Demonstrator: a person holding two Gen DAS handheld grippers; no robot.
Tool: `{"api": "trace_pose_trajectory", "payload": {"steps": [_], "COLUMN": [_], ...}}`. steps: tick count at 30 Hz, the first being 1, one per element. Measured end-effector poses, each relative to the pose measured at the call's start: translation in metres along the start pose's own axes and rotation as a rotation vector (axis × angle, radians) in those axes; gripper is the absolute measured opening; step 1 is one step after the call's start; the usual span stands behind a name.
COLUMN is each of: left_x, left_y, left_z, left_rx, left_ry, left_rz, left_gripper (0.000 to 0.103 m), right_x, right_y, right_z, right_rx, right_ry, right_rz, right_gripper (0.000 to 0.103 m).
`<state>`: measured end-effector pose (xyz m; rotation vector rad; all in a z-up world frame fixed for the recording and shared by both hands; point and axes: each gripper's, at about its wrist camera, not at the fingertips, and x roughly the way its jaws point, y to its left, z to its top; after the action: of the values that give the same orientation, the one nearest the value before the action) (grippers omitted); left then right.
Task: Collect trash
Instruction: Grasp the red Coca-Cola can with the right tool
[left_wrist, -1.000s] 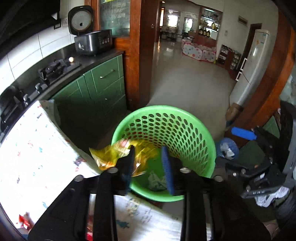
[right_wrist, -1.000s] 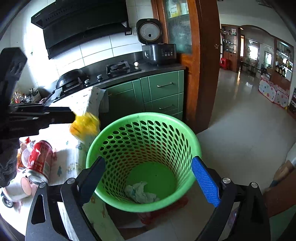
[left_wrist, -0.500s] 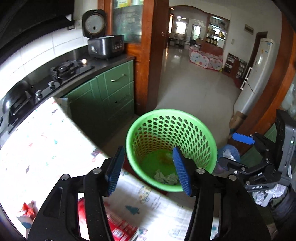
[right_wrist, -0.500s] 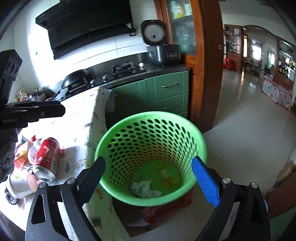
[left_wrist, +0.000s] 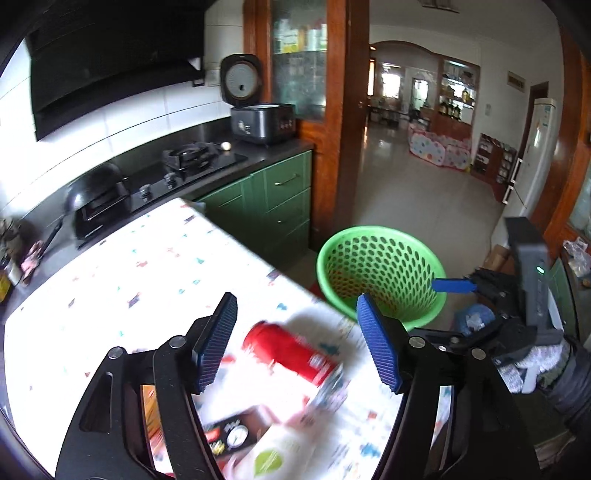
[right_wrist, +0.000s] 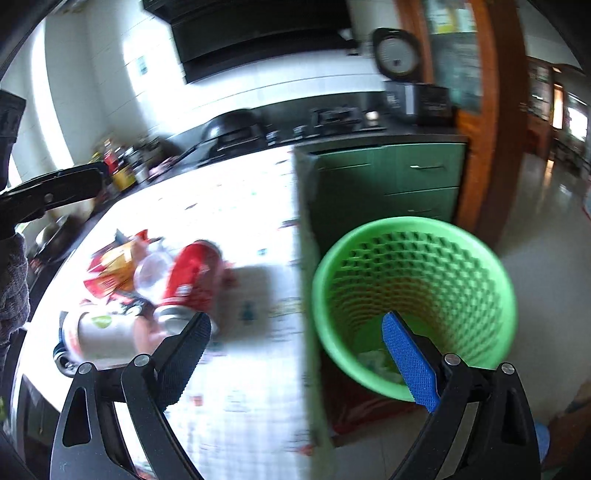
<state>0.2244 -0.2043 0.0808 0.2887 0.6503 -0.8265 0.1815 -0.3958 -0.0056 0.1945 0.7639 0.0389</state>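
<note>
My left gripper (left_wrist: 295, 347) hovers over the table with its jaws opening and nothing pressed between the pads. A red soda can (left_wrist: 291, 354) lies on its side on the cloth just beyond the fingertips. The green perforated basket (left_wrist: 380, 273) stands on the floor off the table's corner. In the right wrist view my right gripper (right_wrist: 297, 358) is wide open and empty, straddling the table edge, with the basket (right_wrist: 413, 295) on its right. The red can (right_wrist: 192, 277), a white cup (right_wrist: 99, 332) and wrappers (right_wrist: 114, 269) lie to its left. Crumpled paper (right_wrist: 373, 362) sits in the basket.
A patterned tablecloth (left_wrist: 155, 266) covers the table. Behind it run a dark counter with a gas hob (left_wrist: 192, 155), a rice cooker (left_wrist: 258, 122) and green cabinets (left_wrist: 280, 206). A wooden door frame (left_wrist: 347, 110) opens onto a tiled floor.
The yellow wrapper left my left gripper and dropped into the basket. That gripper widened and swung from above the basket to over the table. My right gripper swung left toward the table.
</note>
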Motion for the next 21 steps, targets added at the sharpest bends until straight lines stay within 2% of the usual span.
{"api": "trace_pose_trajectory", "payload": {"steps": [7, 13, 21], "left_x": [-0.035, -0.043, -0.041], "left_y": [0.032, 0.049, 0.047], "left_z": [-0.041, -0.068, -0.092], "left_rx": [-0.016, -0.017, 0.018], "left_ry": [0.018, 0.035, 0.059], "left_rz": [0.053, 0.062, 0.042], "left_gripper": [0.068, 0.068, 0.068], "right_x": [0.039, 0.078, 0.122], "right_y": [0.05, 0.081, 0.088], "right_z": [0.018, 0.035, 0.046], "right_rx": [-0.058, -0.079, -0.054], "right_ry": [0.077, 0.153, 0.233], "right_rz": [0.081, 0.105, 0.085], "right_gripper": [0.091, 0.091, 0.091]}}
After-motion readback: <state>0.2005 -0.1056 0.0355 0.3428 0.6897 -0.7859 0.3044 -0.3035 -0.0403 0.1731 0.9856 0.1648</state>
